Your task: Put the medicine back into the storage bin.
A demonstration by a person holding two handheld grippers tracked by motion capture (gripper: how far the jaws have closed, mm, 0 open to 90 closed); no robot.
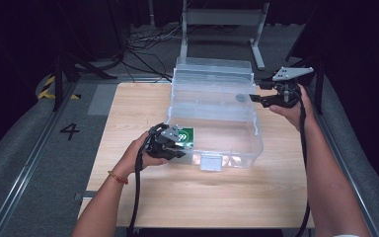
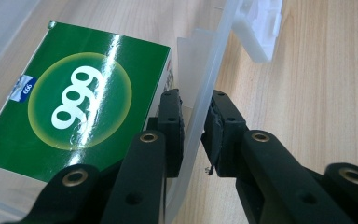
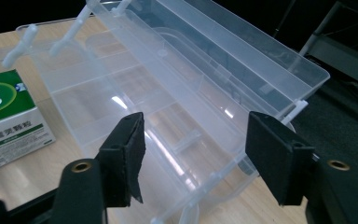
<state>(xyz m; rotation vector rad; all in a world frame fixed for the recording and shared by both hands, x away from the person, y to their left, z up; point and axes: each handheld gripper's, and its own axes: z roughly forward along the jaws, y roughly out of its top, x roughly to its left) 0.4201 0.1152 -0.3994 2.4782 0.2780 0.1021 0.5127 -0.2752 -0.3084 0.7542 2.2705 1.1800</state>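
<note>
On the wooden table (image 1: 143, 197), seen from the high view, your clear plastic box (image 1: 237, 143) stands open, with its tiered tray (image 1: 212, 98) and lid (image 1: 214, 66) folded back on the far side. Your left gripper (image 1: 173, 148) sits at the box's near left corner, and the green carton (image 1: 185, 137) lies inside the box at that same corner. Your right gripper (image 1: 257, 100) hangs in the air at the right end of the tray, near it, and seems not to touch it.

From the left gripper view, the left gripper (image 2: 193, 135) straddles the front wall of the box (image 2: 200, 93): one jaw is inside, just beside the carton (image 2: 74, 107), the other outside. The pads are close to the wall, but a thin gap is visible, so you do not clamp it yet.

From the right gripper view, the right gripper (image 3: 198, 154) has its jaws wide apart, nothing between them, with the tray (image 3: 168, 93) beyond.

I judge you are steadying the box while reaching for the tray. Next, finish the left hold, then bring the right jaws onto the tray edge and squeeze gently, because thin plastic bends easily.
</note>
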